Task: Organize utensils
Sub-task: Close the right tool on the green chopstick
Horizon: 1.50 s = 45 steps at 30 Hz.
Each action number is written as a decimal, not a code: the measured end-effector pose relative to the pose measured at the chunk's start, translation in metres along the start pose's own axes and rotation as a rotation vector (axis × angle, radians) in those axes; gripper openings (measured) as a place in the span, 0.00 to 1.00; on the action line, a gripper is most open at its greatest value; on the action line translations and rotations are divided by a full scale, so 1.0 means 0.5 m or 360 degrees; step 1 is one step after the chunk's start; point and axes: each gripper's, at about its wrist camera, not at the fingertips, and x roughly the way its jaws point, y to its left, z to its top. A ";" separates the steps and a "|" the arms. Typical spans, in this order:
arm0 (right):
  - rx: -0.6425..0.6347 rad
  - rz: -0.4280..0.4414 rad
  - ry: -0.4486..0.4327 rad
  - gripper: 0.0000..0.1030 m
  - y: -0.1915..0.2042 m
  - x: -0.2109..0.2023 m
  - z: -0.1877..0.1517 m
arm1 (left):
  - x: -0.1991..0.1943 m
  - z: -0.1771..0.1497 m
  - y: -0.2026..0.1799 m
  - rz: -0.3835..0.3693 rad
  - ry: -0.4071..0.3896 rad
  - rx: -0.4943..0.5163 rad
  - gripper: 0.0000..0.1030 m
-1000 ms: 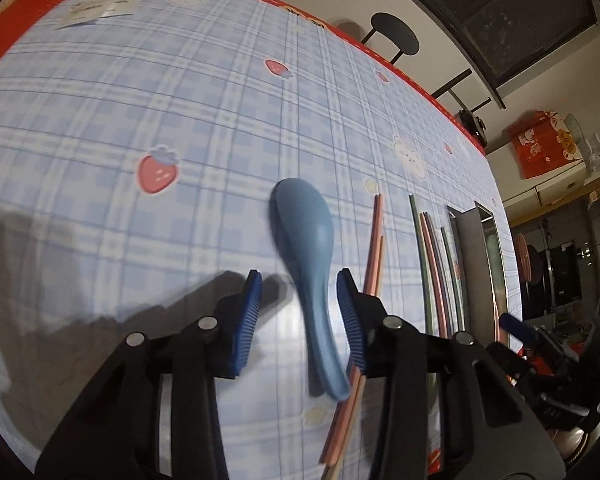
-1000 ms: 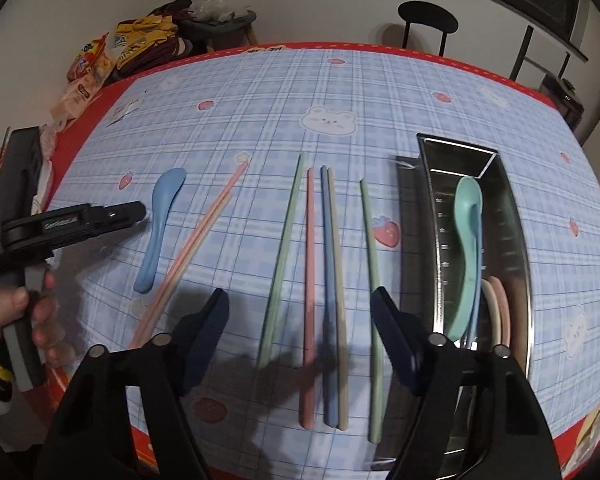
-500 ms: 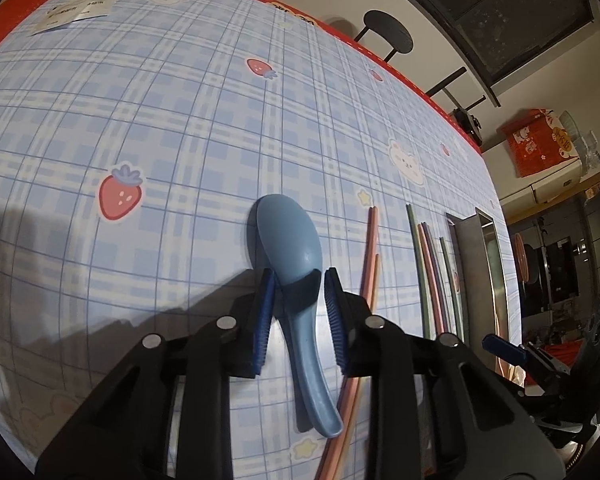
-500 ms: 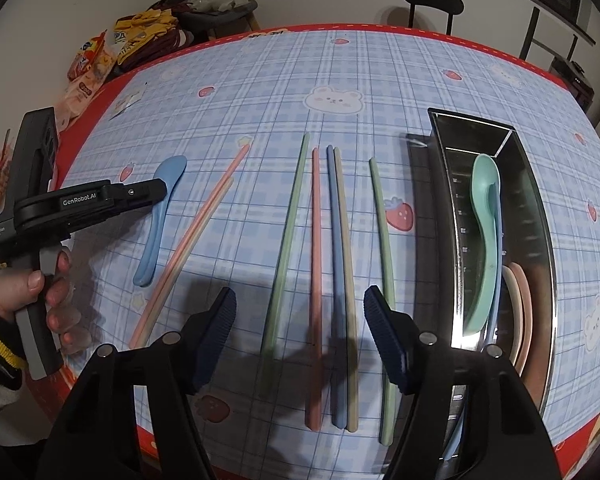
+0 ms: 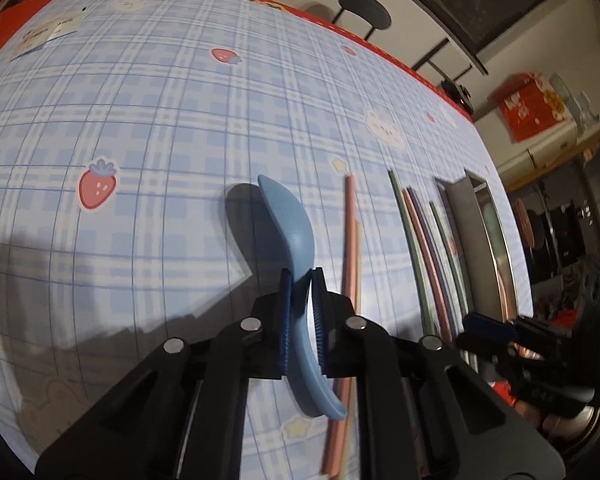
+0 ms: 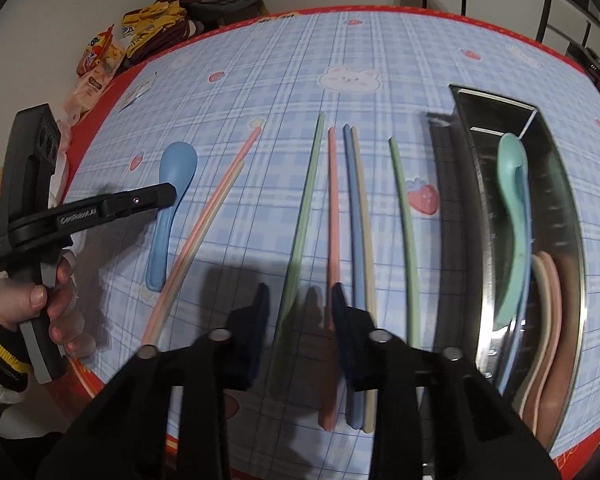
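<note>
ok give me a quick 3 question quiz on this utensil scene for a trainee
1. True or false: the left gripper is shut on the blue spoon.
2. Multiple choice: where does the teal spoon lie? A) on the tablecloth B) in the metal tray C) in the right gripper
3. Fill in: the right gripper hangs with its jaws apart over the ____ chopstick.

Key
1. True, its pads clamp the spoon's neck.
2. B
3. green
</note>
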 end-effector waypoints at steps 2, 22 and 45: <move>-0.0011 0.0024 0.0014 0.18 0.005 0.007 0.000 | 0.000 -0.009 -0.010 0.0024 0.0015 0.0054 0.11; -0.0144 -0.0074 0.0041 0.17 0.040 0.068 0.032 | -0.014 -0.063 -0.024 0.0125 0.0038 0.0176 0.10; -0.0071 -0.0070 -0.0028 0.07 0.023 0.046 -0.025 | -0.023 -0.101 -0.013 0.0087 0.0049 0.0056 0.11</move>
